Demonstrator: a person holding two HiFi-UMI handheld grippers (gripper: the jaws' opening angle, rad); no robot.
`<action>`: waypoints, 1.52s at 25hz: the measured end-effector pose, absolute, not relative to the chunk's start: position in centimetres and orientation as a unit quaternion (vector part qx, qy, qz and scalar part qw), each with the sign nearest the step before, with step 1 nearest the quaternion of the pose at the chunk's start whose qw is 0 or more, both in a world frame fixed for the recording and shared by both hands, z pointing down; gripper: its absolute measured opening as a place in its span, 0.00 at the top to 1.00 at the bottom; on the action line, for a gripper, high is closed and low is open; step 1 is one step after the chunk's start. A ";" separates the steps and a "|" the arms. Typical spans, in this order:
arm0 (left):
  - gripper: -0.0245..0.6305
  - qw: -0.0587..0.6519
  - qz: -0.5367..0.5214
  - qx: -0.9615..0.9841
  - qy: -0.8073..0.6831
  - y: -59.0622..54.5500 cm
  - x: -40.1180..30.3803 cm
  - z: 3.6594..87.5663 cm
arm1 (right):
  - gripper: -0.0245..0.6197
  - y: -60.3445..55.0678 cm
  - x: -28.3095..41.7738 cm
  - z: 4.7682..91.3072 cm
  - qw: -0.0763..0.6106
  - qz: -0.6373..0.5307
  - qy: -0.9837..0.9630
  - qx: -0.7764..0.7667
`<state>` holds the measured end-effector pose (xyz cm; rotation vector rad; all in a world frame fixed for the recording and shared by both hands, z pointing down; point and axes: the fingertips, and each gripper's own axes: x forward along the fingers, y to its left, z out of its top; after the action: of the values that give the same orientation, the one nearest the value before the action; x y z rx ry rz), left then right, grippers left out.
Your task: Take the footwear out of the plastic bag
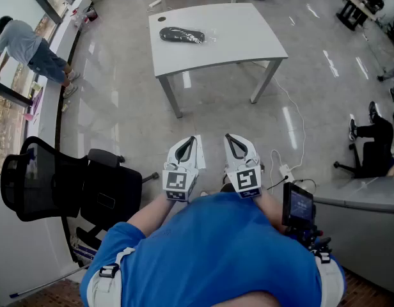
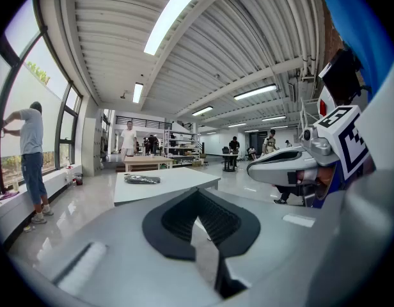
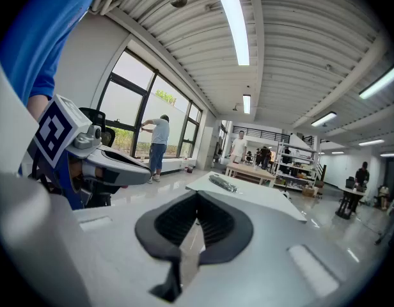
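Left tongs [image 1: 191, 139] and right tongs [image 1: 228, 137] were close to me, both fully closed, nothing gripped. Well ahead, footwear [image 1: 178, 35] lay in its plastic bag [image 1: 208, 37] on the counter [image 1: 248, 31]. Not started; next I'd approach and open up.

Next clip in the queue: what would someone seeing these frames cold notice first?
A white table stands alone in the open room, with dark footwear in a clear plastic bag lying near its far left corner. Close to the camera, the left gripper and right gripper sit side by side before the person's blue shirt, both shut and empty, well short of the table. A black office chair stands at lower left.
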<state>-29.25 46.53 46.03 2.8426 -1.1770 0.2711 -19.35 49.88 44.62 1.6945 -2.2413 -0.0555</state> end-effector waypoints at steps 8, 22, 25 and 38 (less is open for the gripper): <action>0.96 0.024 0.094 0.916 -0.388 39.5 -24.8 46.0 | 0.96 42.4 -14.7 44.4 0.144 -0.011 -0.795 0.589; 0.96 0.018 0.108 0.899 -0.424 27.4 -14.5 44.9 | 0.96 30.0 -4.3 45.1 0.114 0.023 -0.832 0.543; 0.96 0.019 0.119 0.895 -0.430 25.6 -13.4 45.0 | 0.96 28.0 -2.8 45.4 0.110 0.039 -0.837 0.534; 0.96 0.035 0.131 0.883 -0.449 15.8 -14.4 47.5 | 0.96 18.7 -2.5 47.9 0.133 0.060 -0.844 0.516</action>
<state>-14.42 15.76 47.51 2.7144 -1.3789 0.4022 -2.46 18.74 47.93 1.4964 -2.4475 0.1752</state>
